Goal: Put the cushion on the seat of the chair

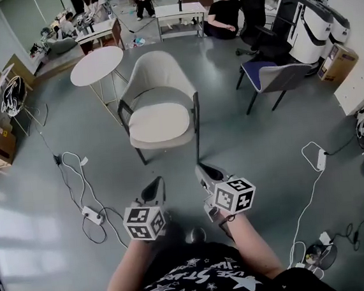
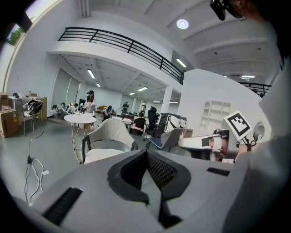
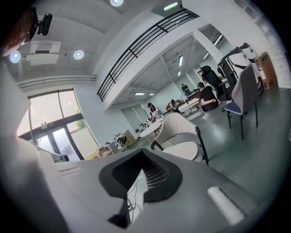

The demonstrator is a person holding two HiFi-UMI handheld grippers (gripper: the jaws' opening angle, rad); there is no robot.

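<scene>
Nearest: person's forearms and a black star-print shirt (image 1: 195, 281) at the bottom of the head view. Both grippers are held side by side, apart from each other, just above the floor (image 1: 45, 251).

left gripper (image 1: 155, 189): fingers clenched, nothing between them. Its own view shows the tips meeting (image 2: 146, 153). Marker cube (image 1: 144, 222) sits on top.

right gripper (image 1: 205, 173): fingers also clenched and empty, confirmed in its own view (image 3: 142, 153). Second marker cube (image 1: 235, 196) sits on it.

Neither gripper touches anything; both point roughly at the chair.

On the floor to the left: white power strip (image 1: 90, 214) with looped cable (image 1: 69, 168).

Next out: chair (image 1: 159, 73), light shell back, dark legs, facing the person, well apart from the grippers. cushion (image 1: 159, 121) lies on its seat, cream, roughly centred between the arm frames. It looks flat, though at this distance I can't confirm the edges sit flush.

Behind the chair on the left: round white desk (image 1: 96, 65) on thin legs, just beside the chair back. To the right, well apart: blue-seat chair (image 1: 272, 75).

Far end: several seated people (image 1: 224, 16) at work desks.
</scene>
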